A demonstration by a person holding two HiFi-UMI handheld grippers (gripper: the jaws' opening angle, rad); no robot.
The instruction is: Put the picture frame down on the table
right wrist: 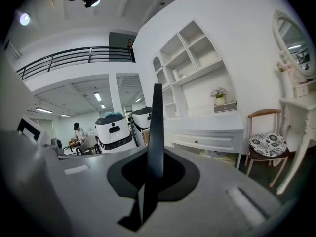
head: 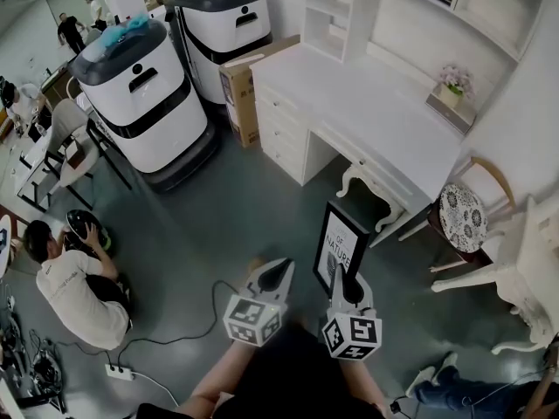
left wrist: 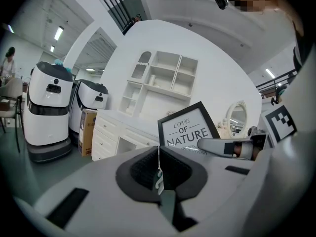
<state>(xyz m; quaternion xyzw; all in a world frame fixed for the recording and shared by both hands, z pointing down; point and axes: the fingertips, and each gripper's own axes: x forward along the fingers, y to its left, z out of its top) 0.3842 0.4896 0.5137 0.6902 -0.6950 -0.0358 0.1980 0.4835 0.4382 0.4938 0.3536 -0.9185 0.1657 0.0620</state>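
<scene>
the right gripper [head: 348, 283] is clenched on the lower edge of the picture frame [head: 339, 244], holding it upright in the air with its long axis vertical. the white desk [head: 367, 116] lies ahead, well apart. the left gripper [head: 272, 276], just beside it, is closed on nothing.

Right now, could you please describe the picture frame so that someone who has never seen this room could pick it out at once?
Find the long white desk with drawers below the wall shelves. In front of it, over the grey floor, the right gripper holds the picture frame in its shut jaws. Its black rim and the words LOVE OF NATURE on white set it apart.
</scene>
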